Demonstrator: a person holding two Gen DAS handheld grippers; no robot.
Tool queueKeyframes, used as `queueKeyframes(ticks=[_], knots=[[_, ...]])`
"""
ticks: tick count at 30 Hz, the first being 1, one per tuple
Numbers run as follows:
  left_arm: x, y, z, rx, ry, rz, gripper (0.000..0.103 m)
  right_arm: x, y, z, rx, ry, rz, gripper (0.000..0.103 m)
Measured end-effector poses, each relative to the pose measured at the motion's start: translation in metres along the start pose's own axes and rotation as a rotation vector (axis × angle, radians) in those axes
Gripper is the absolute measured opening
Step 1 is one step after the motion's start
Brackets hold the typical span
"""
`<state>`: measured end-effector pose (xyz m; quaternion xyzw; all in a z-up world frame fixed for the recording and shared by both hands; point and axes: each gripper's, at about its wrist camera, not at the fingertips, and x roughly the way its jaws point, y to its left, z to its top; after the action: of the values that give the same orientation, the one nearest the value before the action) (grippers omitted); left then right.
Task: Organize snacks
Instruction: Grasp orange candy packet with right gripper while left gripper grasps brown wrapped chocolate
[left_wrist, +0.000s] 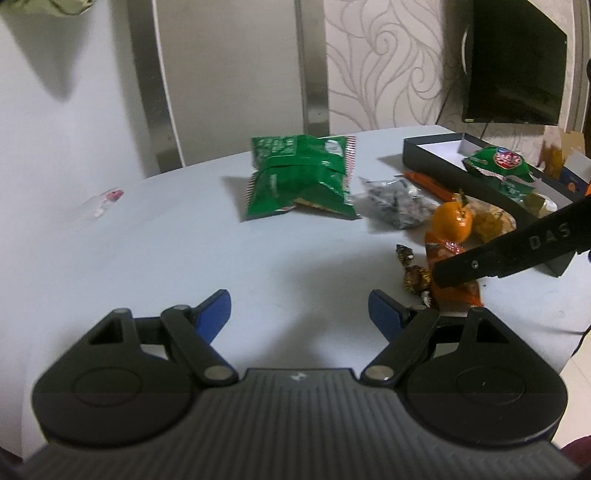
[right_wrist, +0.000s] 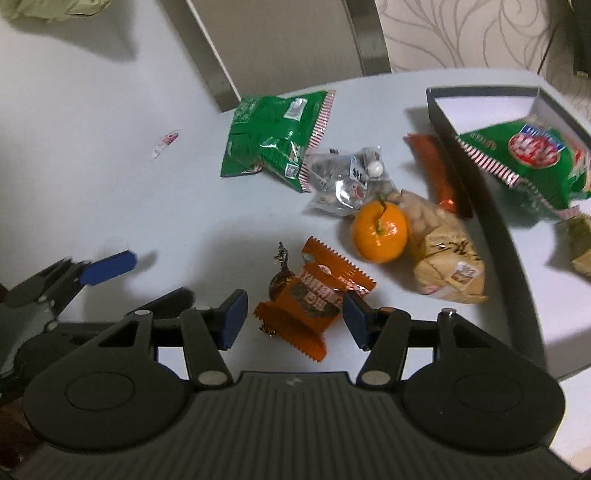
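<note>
"das" stands in raised letters on the right gripper (left_wrist: 454, 275) arm; packet print is unreadable.

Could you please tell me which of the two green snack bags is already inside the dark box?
The green bag with the round red logo lies inside the dark box. The other green bag, showing its printed back, lies on the table beyond the tangerine.

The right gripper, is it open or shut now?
Open. The right gripper has its blue fingers spread on either side of the orange snack packet, not yet clamping it.
</note>
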<state>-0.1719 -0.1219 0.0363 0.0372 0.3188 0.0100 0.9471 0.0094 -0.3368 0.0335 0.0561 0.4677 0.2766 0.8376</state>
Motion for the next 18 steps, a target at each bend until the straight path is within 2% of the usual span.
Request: queueKeyframes(ticks=[3,5,8,15,18], knots=[[0.001,0.002,0.001,0.002,-0.001,-0.004,0.083,0.007,-0.004,0.0,0.004,0.006,-0.032,0.064],[0.003,0.0,0.002,0.012,-0.002,-0.013,0.083,0.014,-0.009,-0.001,0.005,0.019,-0.039,0.054],[0.007,-0.006,0.003,0.037,-0.004,-0.036,0.083,0.01,-0.011,-0.004,-0.042,0.013,-0.039,0.05],[0.025,-0.04,0.009,0.091,0.004,-0.155,0.083,-0.011,-0.009,-0.017,-0.182,0.006,-0.148,0.047],[0.035,-0.055,0.009,0.109,0.004,-0.164,0.082,-0.015,-0.014,-0.023,-0.185,0.013,-0.179,0.046]])
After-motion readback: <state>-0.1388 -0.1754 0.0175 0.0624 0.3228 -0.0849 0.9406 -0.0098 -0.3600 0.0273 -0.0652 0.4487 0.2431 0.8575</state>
